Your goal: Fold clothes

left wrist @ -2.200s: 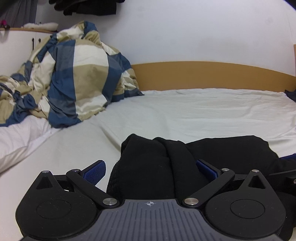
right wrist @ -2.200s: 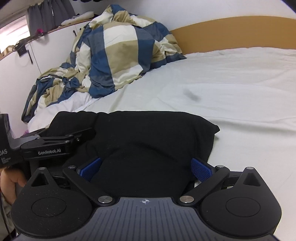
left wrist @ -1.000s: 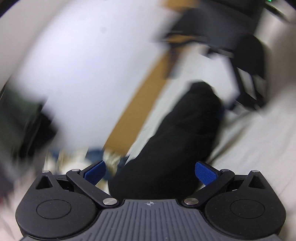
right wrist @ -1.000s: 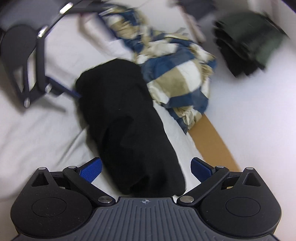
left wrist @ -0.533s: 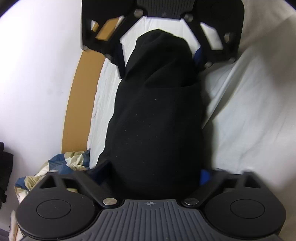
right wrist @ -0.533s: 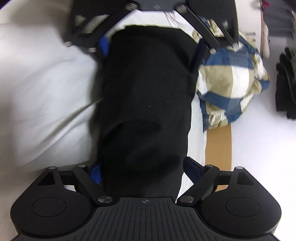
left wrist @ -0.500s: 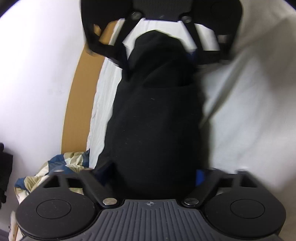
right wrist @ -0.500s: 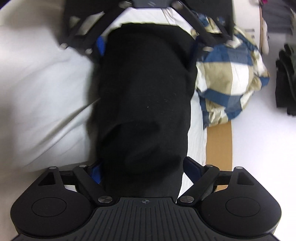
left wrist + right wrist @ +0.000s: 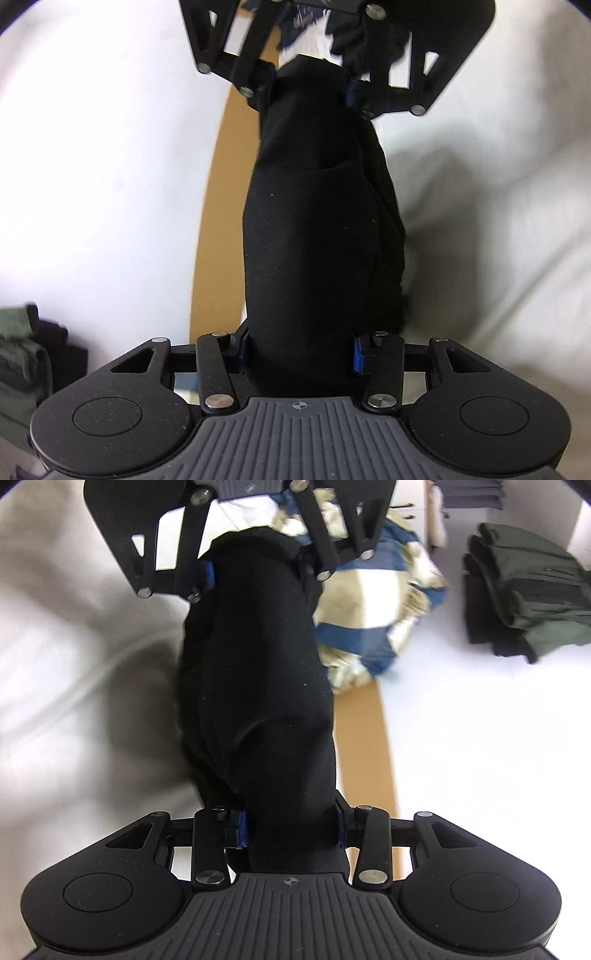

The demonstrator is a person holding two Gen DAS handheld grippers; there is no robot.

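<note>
So both tools are clamped on the same black garment [image 9: 317,229] right now, one at each end, and it's strung between them like a fat rolled bundle. The left tool [image 9: 299,354] has just been closing, and its blue pads [image 9: 357,355] are pressing into the cloth on both sides, about half open because the bundle is thick. Same story at the right tool [image 9: 290,829]: jaws just closed in, squeezing the other end of the garment, with nothing else in them. In each wrist view you can see the opposite tool gripping the far end of the garment.

The garment looks lifted off the bed [image 9: 498,192], judging by the shadow it throws on the white sheet below. Past the garment there's the wooden headboard [image 9: 365,746], and beyond that a crumpled checked duvet [image 9: 369,602] in blue, beige and white. Further off from the garment, by the wall, sits a stack of dark folded clothes [image 9: 524,590]

My guess on progress: this piece is already folded into a compact bundle and is being carried, so what's left is setting it down, maybe on that stack. I can't see any other unfolded clothes
</note>
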